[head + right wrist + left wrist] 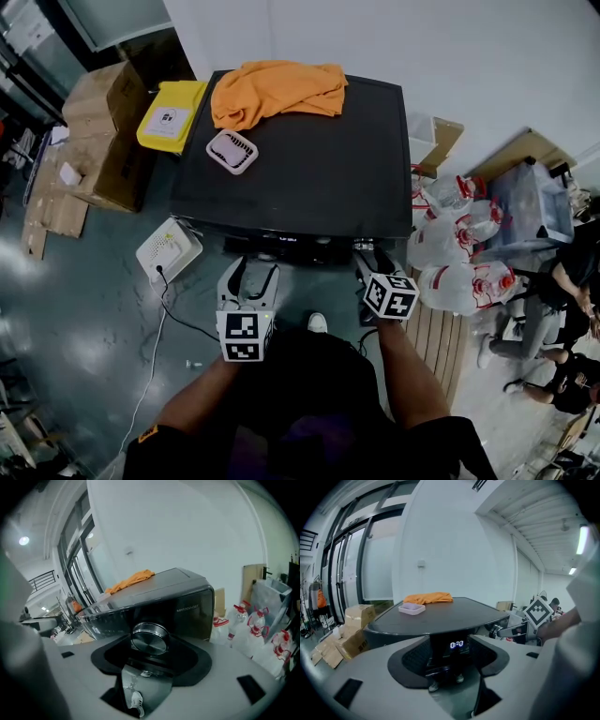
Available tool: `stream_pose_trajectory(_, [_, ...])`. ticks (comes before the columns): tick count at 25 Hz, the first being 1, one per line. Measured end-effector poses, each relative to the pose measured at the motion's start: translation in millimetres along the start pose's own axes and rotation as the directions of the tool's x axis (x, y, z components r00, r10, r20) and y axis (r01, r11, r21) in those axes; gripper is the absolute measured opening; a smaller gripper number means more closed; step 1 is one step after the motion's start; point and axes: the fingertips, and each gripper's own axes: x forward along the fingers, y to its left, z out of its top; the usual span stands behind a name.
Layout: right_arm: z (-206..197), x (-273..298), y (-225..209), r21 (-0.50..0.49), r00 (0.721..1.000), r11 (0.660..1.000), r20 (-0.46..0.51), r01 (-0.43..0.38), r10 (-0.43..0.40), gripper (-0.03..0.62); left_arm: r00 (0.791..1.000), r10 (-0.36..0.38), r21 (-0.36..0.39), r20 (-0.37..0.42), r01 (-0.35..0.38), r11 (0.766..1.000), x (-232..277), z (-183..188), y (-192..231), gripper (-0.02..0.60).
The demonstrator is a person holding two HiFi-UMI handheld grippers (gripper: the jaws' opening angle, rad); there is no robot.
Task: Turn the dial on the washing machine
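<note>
Status check: washing machine (309,159) stands against the wall, top carrying an orange cloth (277,89) and a small pink tray (232,151), neither of them involved. The dial (150,639) is on the front control panel, right-hand end, a round metal knob facing the person. Right gripper (372,262) is up at the panel. In the right gripper view its fingers are spread wide with the dial sitting between their tips, one pad to each side. No clear contact shows on either side, so I read this as positioned around the dial, not yet clamped. Left gripper (248,277) is held off the front of the machine, fingers apart and empty. Its view looks past them at the lit display (456,644) further back. Judgement: approach and alignment done. Still to do: close on the dial, rotate it, release. No pointer mark on the dial is legible, so its setting cannot be read.
</note>
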Motion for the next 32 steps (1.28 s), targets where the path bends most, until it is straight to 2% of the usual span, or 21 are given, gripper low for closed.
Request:
stream_pose_trajectory(5, [0.0, -0.3, 0.8, -0.034, 1.0, 0.999, 0.002, 0.029, -0.029, 0.27, 1.0, -0.01, 0.003, -0.004, 0.01, 1.0, 2.7, 1.7, -2.7, 0.262])
stream_pose_trajectory(8, [-1.3, -3.3, 1.9, -0.145, 0.995, 0.985, 0.011, 0.097, -0.096, 0.273, 1.0, -0.011, 0.006, 0.0, 0.011, 1.0, 3.1, 2.9, -4.2, 0.262])
stream_pose_trajectory(10, [-0.2, -4.9, 6.0, -0.279, 0.987, 0.947, 0.025, 0.161, -0.16, 0.276, 1.0, -0.013, 0.008, -0.004, 0.013, 1.0, 3.2, 3.0, -4.9, 0.262])
stream_pose_trajectory(13, [3.6, -5.8, 16.6, -0.462, 0.97, 0.856, 0.049, 0.233, -0.238, 0.281, 1.0, -0.015, 0.013, -0.005, 0.015, 1.0, 2.7, 4.1, -5.4, 0.262])
stream_pose_trajectory(15, [3.9, -4.2, 20.1, -0.527, 0.962, 0.81, 0.057, 0.256, -0.267, 0.281, 1.0, -0.015, 0.016, -0.003, 0.015, 1.0, 1.9, 4.7, -5.1, 0.262])
stream_pose_trajectory(17, [3.9, -2.6, 19.6, -0.543, 0.956, 0.795, 0.056, 0.27, -0.287, 0.279, 1.0, -0.014, 0.017, -0.001, 0.014, 1.0, 0.8, 4.7, -4.6, 0.262])
stream_pose_trajectory(19, [4.3, -2.5, 17.3, -0.525, 0.954, 0.805, 0.054, 0.278, -0.295, 0.264, 1.0, -0.014, 0.013, -0.006, 0.014, 1.0, -0.3, 2.7, -4.5, 0.262])
stream_pose_trajectory(20, [3.9, -2.6, 15.7, -0.501, 0.956, 0.821, 0.051, 0.275, -0.289, 0.261, 1.0, -0.013, 0.011, -0.009, 0.013, 1.0, -0.9, 1.9, -4.4, 0.262])
stream_pose_trajectory(22, [2.1, -2.5, 11.3, -0.41, 0.967, 0.879, 0.04, 0.245, -0.251, 0.258, 1.0, -0.011, 0.009, -0.009, 0.011, 1.0, -1.3, 1.0, -3.6, 0.262])
stream_pose_trajectory(24, [0.9, -2.4, 6.4, -0.267, 0.983, 0.946, 0.028, 0.182, -0.182, 0.258, 1.0, -0.009, 0.006, -0.006, 0.009, 1.0, -1.4, -0.5, -2.3, 0.262])
stream_pose_trajectory(26, [1.1, -3.2, 3.6, -0.132, 0.994, 0.985, 0.022, 0.109, -0.107, 0.259, 1.0, -0.006, 0.0, -0.008, 0.006, 1.0, -1.9, -2.9, -1.7, 0.262])
stream_pose_trajectory(28, [1.7, -4.4, 1.7, -0.067, 0.998, 0.996, 0.019, 0.064, -0.063, 0.259, 1.0, -0.007, -0.006, -0.001, 0.007, 1.0, -1.8, -1.6, -3.1, 0.262])
stream_pose_trajectory(32, [2.7, -4.4, 0.8, -0.037, 0.999, 0.998, 0.016, 0.044, -0.043, 0.261, 1.0, -0.007, -0.016, -0.004, 0.007, 1.0, -0.2, -1.4, -4.7, 0.262])
